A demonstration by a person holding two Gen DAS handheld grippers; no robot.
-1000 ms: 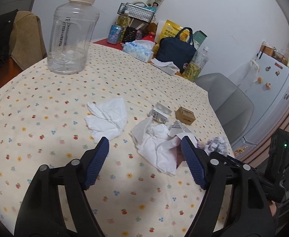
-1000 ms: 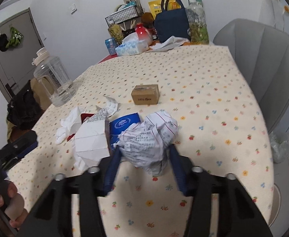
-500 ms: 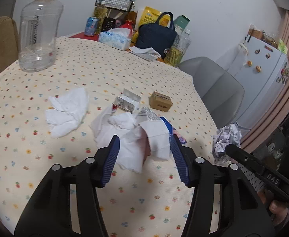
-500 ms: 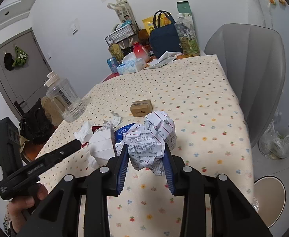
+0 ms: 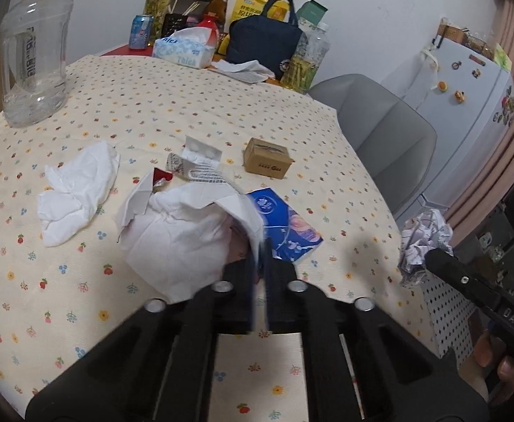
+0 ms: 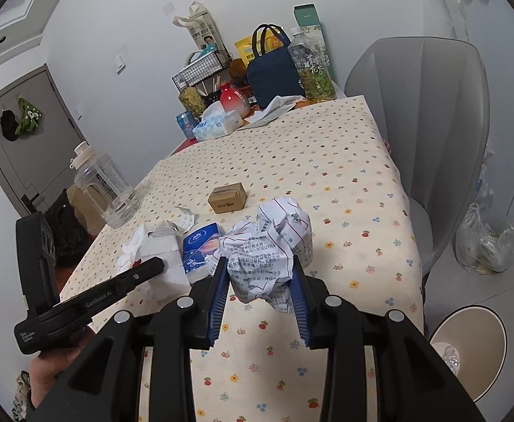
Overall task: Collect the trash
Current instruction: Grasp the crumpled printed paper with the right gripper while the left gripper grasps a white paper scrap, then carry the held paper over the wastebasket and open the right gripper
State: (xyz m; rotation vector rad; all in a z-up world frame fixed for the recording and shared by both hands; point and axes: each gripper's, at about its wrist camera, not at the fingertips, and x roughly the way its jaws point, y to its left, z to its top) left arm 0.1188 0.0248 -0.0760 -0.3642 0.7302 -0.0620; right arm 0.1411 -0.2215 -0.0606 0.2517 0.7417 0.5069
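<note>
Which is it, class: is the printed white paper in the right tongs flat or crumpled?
Crumpled. The printed white paper is a creased ball with folds running every way, pinched between the blue pads of the right tongs above the flowered tablecloth.

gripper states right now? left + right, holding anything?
Left gripper: jaws just closed, pinching the white tissue.
Right gripper: shut on the crumpled printed paper ball.

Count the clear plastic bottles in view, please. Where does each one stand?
2. A big empty jug stands alone on the tablecloth's left side. A smaller bottle stands at the far edge beside the navy bag. The clutter there may hide more.
</note>
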